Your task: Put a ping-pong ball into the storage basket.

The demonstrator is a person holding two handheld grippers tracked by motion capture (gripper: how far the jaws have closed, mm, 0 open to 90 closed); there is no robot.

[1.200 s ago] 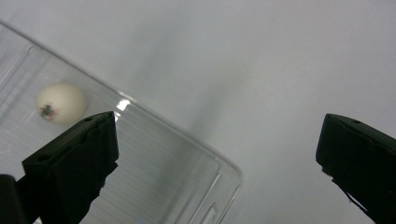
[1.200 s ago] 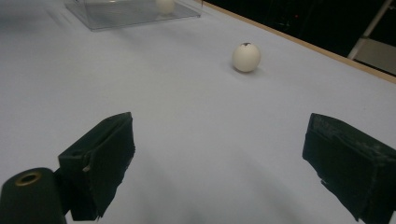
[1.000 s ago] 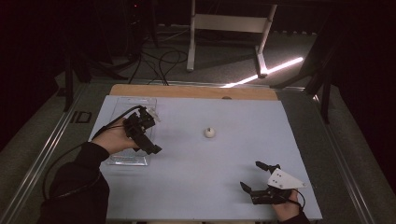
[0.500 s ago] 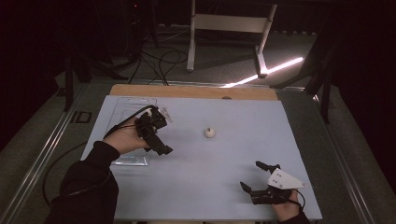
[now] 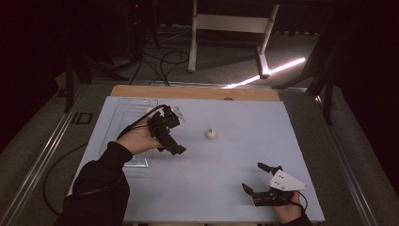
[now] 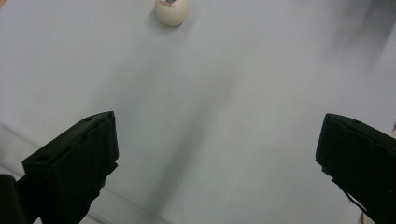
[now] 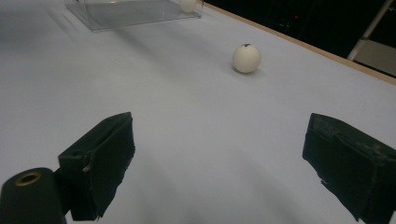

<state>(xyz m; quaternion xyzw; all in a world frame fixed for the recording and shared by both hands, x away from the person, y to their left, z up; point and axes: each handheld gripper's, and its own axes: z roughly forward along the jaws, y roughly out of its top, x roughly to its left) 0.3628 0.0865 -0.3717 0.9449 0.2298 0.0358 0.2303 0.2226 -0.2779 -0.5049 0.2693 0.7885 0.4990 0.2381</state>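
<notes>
High view, pale table (image 5: pixel 197 188), dim room, possibly cables.

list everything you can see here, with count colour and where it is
egg-shaped ball: one, off-white with a dark spot on top, mid-table, apart from both grippers
clear tray: one, transparent, far left of the table
small white ball: one, at the tray's edge
table: one, pale blue-grey top with a wooden far edge
metal stand: one, light grey, on the floor beyond the table
cables: several, black, on the floor behind
left gripper: one, black, jaws open, over the table's left half near the tray
right gripper: one, black with a grey plate, jaws open, near right corner
</notes>
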